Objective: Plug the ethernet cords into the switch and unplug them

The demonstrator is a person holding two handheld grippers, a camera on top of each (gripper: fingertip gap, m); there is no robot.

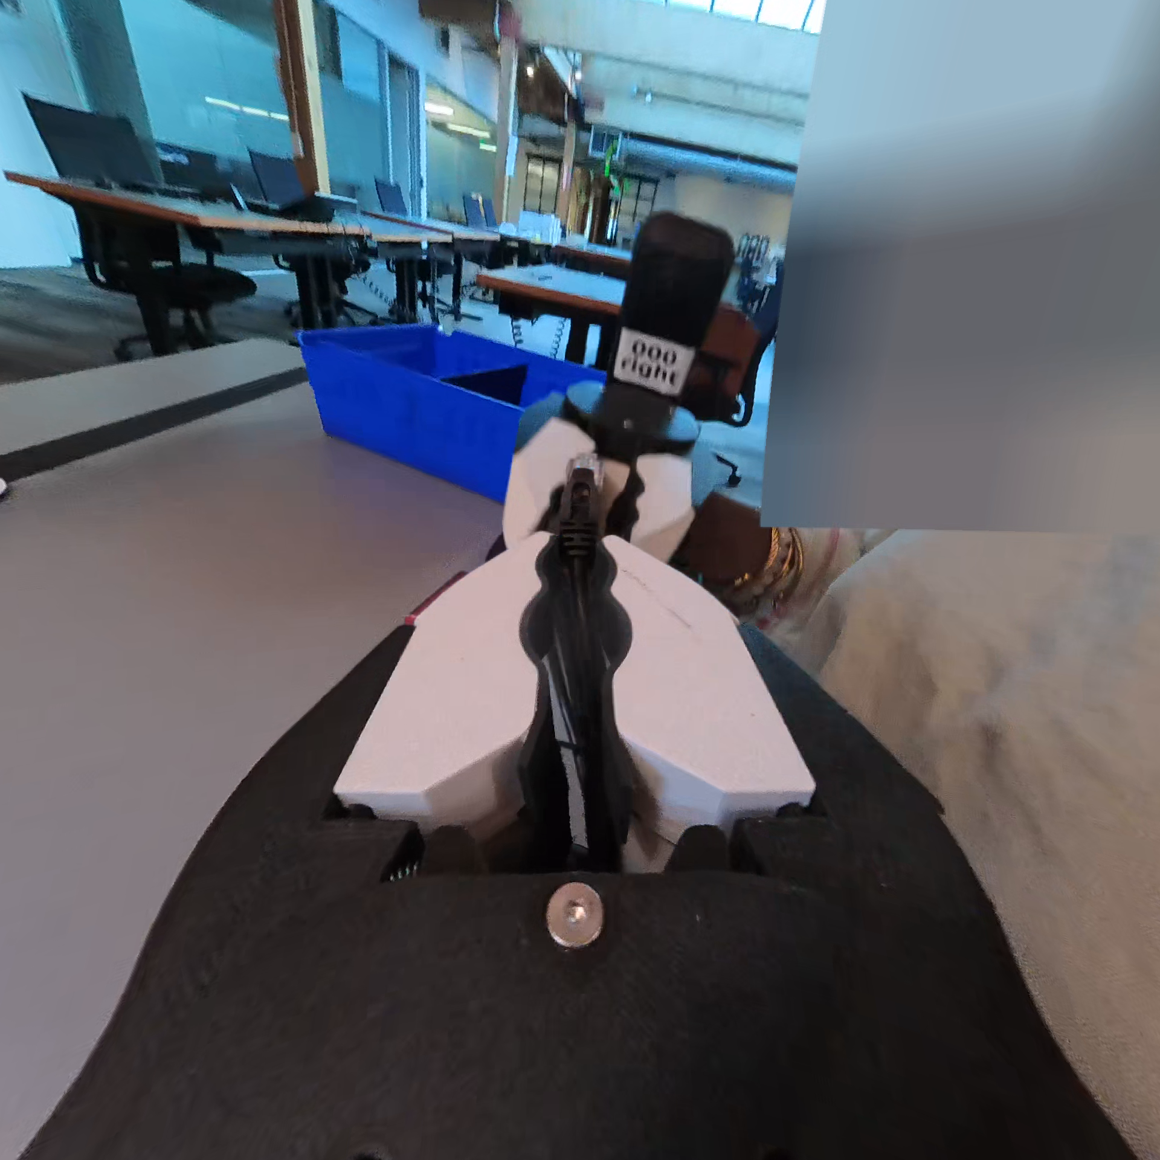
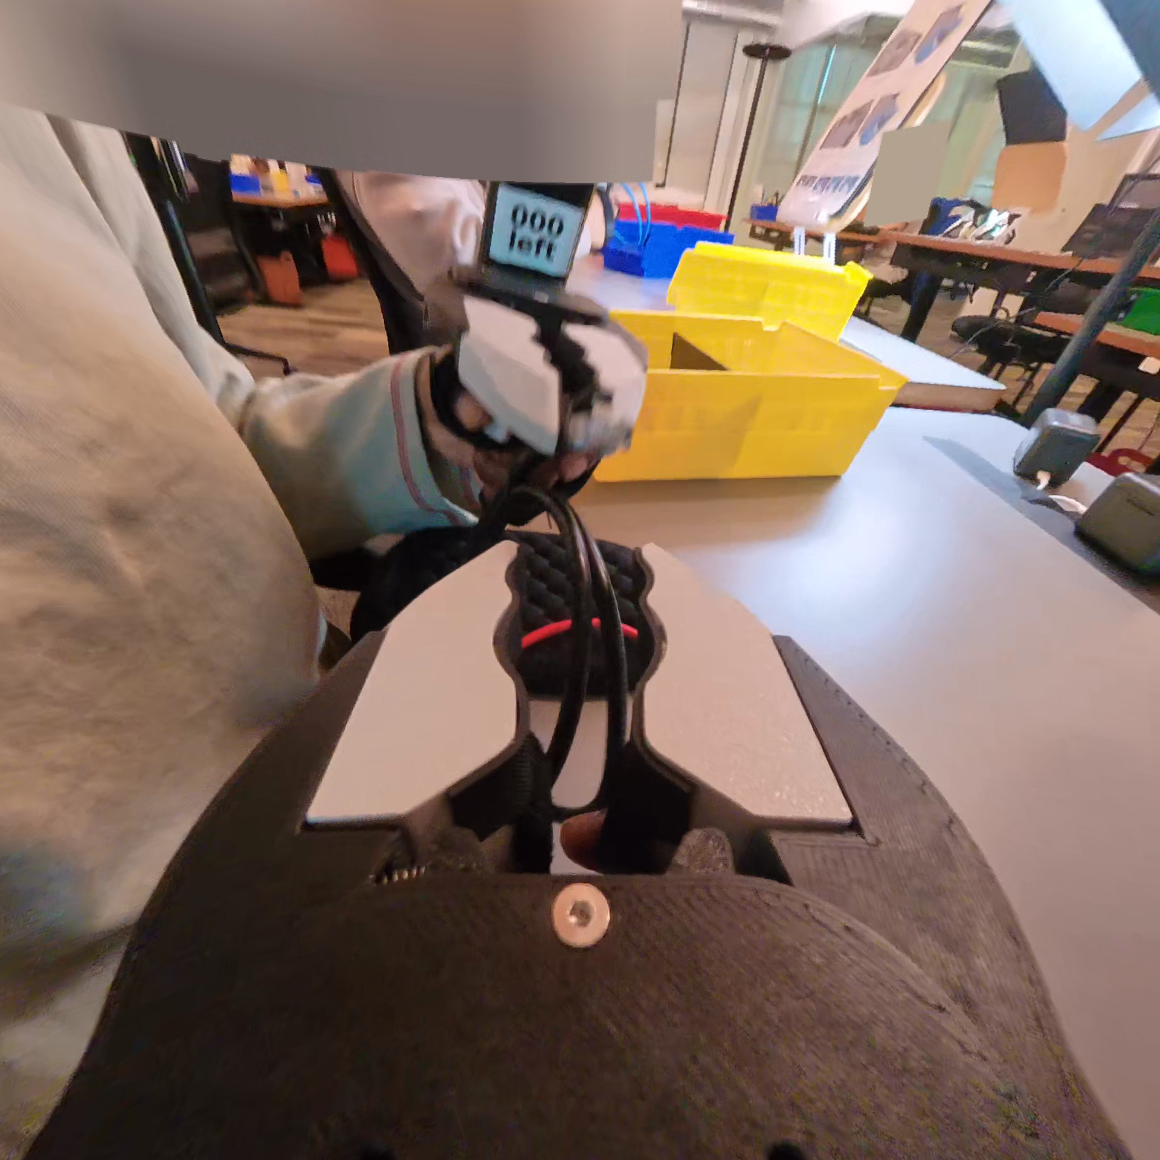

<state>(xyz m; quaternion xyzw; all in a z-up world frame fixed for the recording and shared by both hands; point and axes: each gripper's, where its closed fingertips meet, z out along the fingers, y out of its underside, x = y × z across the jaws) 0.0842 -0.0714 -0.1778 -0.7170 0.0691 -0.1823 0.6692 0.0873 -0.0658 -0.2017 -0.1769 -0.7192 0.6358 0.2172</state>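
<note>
Currently the left gripper point(image 1: 576, 546) is clenched on the black ethernet cord point(image 1: 580, 502), plug forward above the grey table point(image 1: 220, 565). Right gripper point(image 2: 580, 558) stands released around slack cable. No switch visible; snagging loops risk dislodging the plug.

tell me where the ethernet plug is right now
In the left wrist view the ethernet plug sticks out past the tips of the left tongs, which are shut on its cord, in front of the blue bin.
</note>
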